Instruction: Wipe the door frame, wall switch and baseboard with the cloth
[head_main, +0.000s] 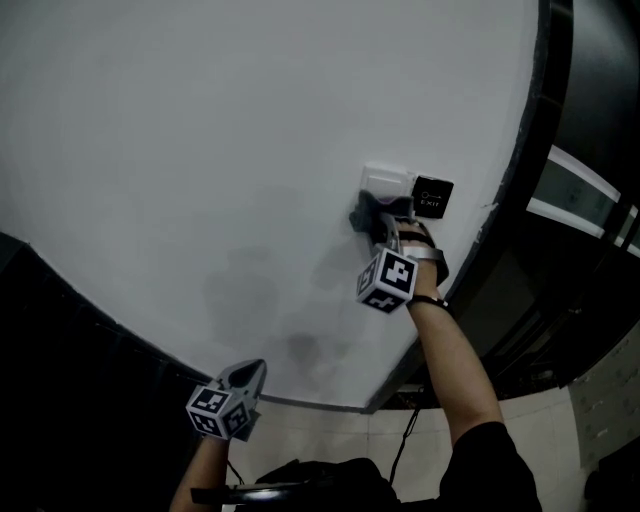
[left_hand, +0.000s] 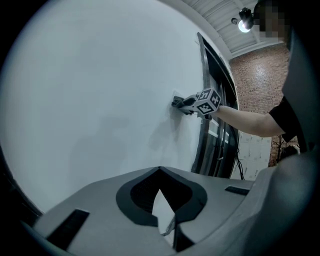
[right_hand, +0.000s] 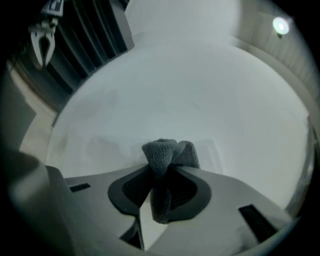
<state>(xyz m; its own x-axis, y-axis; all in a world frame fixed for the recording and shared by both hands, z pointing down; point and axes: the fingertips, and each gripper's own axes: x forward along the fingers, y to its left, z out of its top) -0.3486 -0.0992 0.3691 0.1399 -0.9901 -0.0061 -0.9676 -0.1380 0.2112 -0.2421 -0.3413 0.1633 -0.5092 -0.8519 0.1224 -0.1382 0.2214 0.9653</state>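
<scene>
Right claw (right_hand: 159, 172) pinches cloth (right_hand: 165, 149), seemingly pressed against wall switch (head_main: 388, 183).

All three views face the white wall (head_main: 200, 150).

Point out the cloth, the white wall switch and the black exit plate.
cloth (right_hand: 161, 152): right gripper view, on the grey fold bunched between the jaws.
wall switch (head_main: 388, 182): head view, on its white faceplate above the cloth.
black exit plate (head_main: 432, 197): head view, on its dark face.
</scene>
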